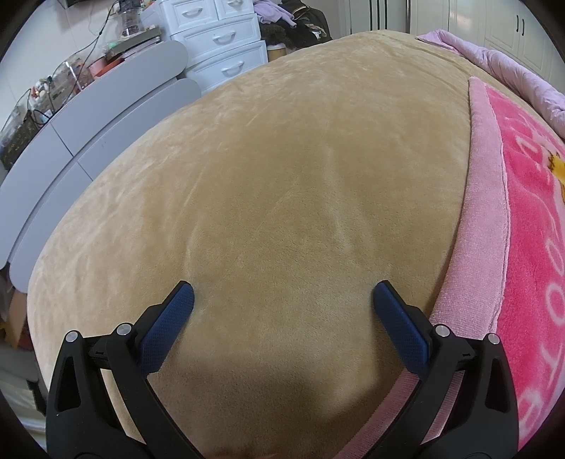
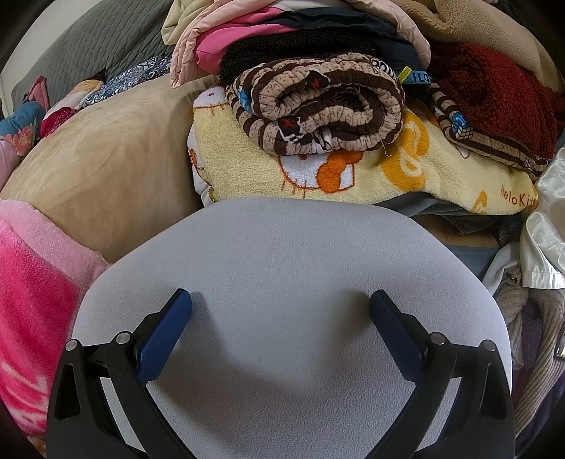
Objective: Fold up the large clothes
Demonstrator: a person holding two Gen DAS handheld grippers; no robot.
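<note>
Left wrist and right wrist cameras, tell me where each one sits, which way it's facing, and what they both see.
Left wrist: rides on the left gripper, looking forward over its open jaws, down across a tan plush cover toward white drawers; only the jaws show.
Right wrist: rides on the right gripper, looking over its open jaws at a folded grey garment and a pile topped by a rolled striped blanket; only the jaws show.
Shared: the tan plush cover and the pink blanket.

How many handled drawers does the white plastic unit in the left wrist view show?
5. On the white drawer unit: two small ones side by side on top, then three wide ones stacked below. More may be hidden lower.
</note>
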